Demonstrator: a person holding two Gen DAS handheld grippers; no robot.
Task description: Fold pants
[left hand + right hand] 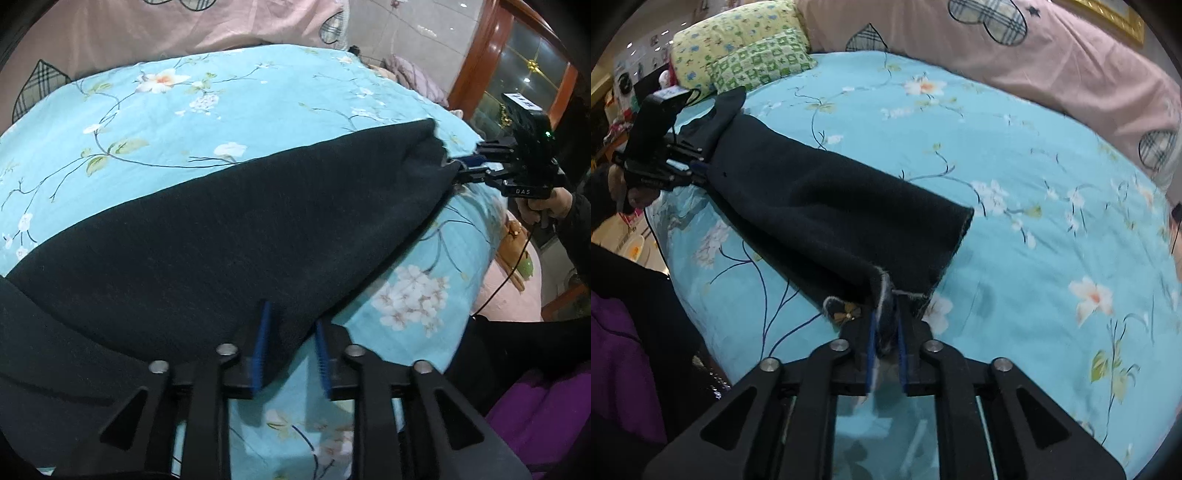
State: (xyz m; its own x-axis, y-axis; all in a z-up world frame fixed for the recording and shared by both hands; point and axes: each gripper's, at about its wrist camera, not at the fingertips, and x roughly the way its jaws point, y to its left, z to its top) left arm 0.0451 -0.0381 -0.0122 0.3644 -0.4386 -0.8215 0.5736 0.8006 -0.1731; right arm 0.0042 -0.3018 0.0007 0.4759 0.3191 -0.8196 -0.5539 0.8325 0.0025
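Observation:
Dark navy pants [207, 229] lie stretched along the near side of a bed with a blue floral sheet [177, 110]. In the left wrist view my left gripper [291, 332] has its blue pads part open around the near edge of the pants, with a gap showing beside the cloth. My right gripper [461, 168] holds the far hem end. In the right wrist view my right gripper [886, 328] is shut on the pants' hem [882, 288], and the pants [820, 206] run away to my left gripper [696, 171] at the waist end.
A pink quilt [1052, 62] with plaid hearts lies along the back of the bed. Green patterned pillows [750, 55] sit at the far left corner. A purple garment [546, 413] and the person's dark sleeve are at the bed's near edge. A wooden cabinet [491, 55] stands beyond.

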